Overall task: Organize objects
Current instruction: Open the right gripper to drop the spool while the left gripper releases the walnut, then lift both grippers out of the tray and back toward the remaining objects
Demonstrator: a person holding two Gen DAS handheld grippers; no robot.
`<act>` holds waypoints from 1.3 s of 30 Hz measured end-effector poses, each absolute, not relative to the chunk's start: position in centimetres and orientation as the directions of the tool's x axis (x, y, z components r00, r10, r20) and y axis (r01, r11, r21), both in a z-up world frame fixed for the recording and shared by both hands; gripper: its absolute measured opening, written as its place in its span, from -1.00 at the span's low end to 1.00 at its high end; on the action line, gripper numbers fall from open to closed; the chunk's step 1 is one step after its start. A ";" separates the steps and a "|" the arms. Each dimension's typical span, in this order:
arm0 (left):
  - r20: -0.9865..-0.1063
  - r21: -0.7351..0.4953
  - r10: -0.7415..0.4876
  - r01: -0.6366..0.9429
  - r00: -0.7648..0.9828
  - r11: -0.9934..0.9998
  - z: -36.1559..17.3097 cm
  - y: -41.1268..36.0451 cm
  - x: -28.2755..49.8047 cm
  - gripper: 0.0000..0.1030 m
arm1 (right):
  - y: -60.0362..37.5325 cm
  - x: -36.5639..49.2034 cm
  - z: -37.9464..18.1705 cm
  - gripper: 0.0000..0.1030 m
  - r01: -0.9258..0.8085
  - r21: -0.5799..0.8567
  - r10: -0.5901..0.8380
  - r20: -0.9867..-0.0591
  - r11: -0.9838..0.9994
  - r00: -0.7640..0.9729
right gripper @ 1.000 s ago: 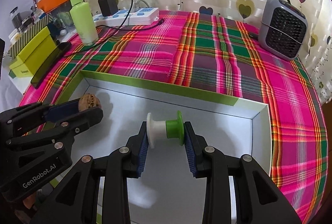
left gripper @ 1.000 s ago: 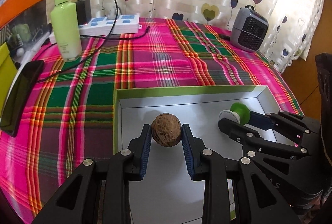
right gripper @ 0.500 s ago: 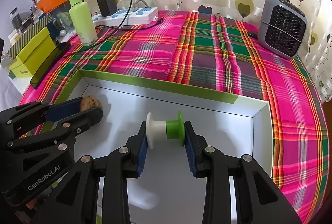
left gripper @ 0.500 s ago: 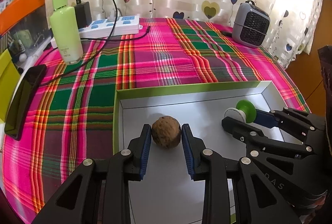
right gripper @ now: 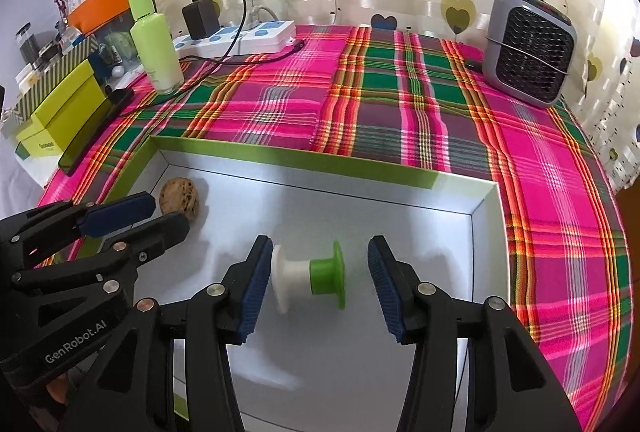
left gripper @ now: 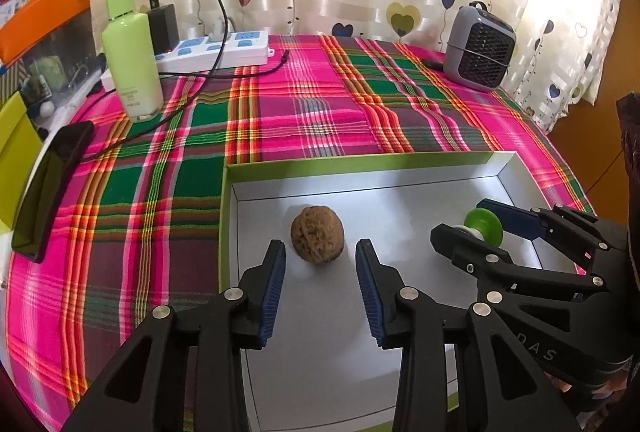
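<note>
The right wrist view alone shows the smooth white-and-green spool lying on the tray floor between the opening, untouching pads of the right gripper, while the left wrist view shows the wrinkled round walnut loose between the parting left gripper.
</note>
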State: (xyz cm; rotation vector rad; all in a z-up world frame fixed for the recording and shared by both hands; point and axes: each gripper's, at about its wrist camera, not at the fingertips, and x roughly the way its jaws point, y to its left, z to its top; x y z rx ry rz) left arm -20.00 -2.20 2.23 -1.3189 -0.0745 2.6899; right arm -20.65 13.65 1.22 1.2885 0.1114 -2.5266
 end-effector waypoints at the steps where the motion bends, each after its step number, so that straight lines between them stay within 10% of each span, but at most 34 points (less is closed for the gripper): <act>1: -0.782 -0.106 0.148 -0.105 -0.606 -0.989 2.3 -2.2 -19.8 -0.31 | 13.7 -20.5 1.2 -0.02 0.300 0.068 -0.231 -0.802 -0.952 -0.551; 39: -0.708 -0.136 0.128 -0.044 -0.695 -0.990 5.1 -5.0 -8.9 -0.09 | 15.7 -11.1 4.1 -0.02 0.337 0.093 -0.300 -0.709 -0.937 -0.639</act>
